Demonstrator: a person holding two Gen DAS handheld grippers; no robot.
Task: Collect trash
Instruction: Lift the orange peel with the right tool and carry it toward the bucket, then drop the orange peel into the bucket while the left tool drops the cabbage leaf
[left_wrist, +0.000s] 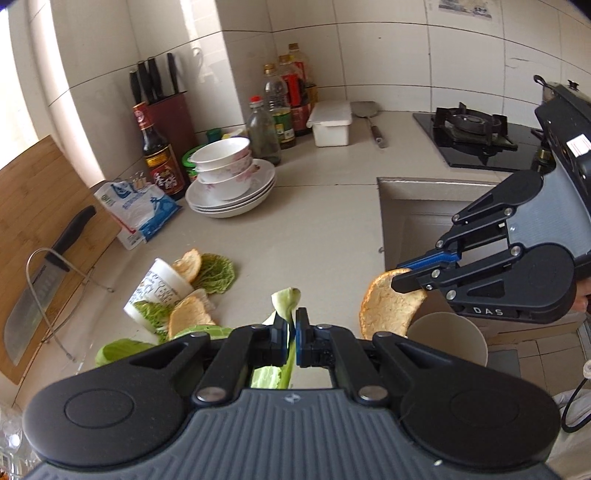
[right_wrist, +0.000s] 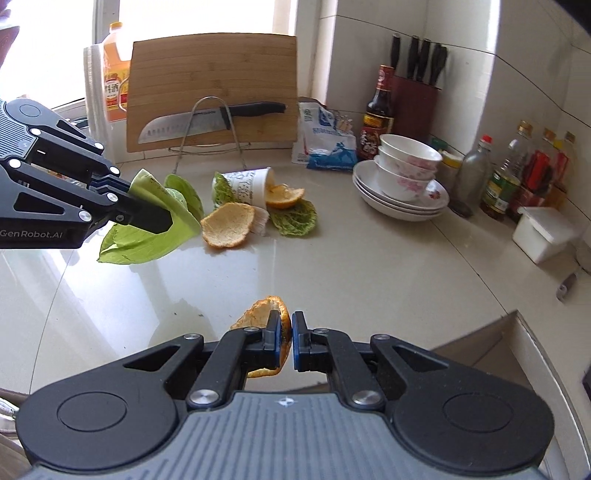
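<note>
My left gripper (left_wrist: 291, 332) is shut on a pale green cabbage leaf (left_wrist: 286, 301) and holds it above the counter; it also shows in the right wrist view (right_wrist: 147, 206), with the leaf (right_wrist: 147, 240) hanging from it. My right gripper (right_wrist: 291, 332) is shut on an orange peel (right_wrist: 264, 312); in the left wrist view this gripper (left_wrist: 408, 278) holds the peel (left_wrist: 388, 306) over a beige bin (left_wrist: 448, 338) beside the counter. A tipped paper cup (right_wrist: 247, 186), two more orange peels (right_wrist: 227, 223) (right_wrist: 284, 195) and a dark green leaf (right_wrist: 295, 219) lie on the counter.
Stacked bowls and plates (right_wrist: 402, 177), sauce bottles (right_wrist: 378, 110), a knife block (right_wrist: 417, 88), a cutting board with a knife (right_wrist: 214, 118) on a rack, a blue-white bag (right_wrist: 325, 136) and a white box (right_wrist: 546, 234) line the counter's back. A sink (left_wrist: 417, 221) and gas stove (left_wrist: 469, 129) lie to the right.
</note>
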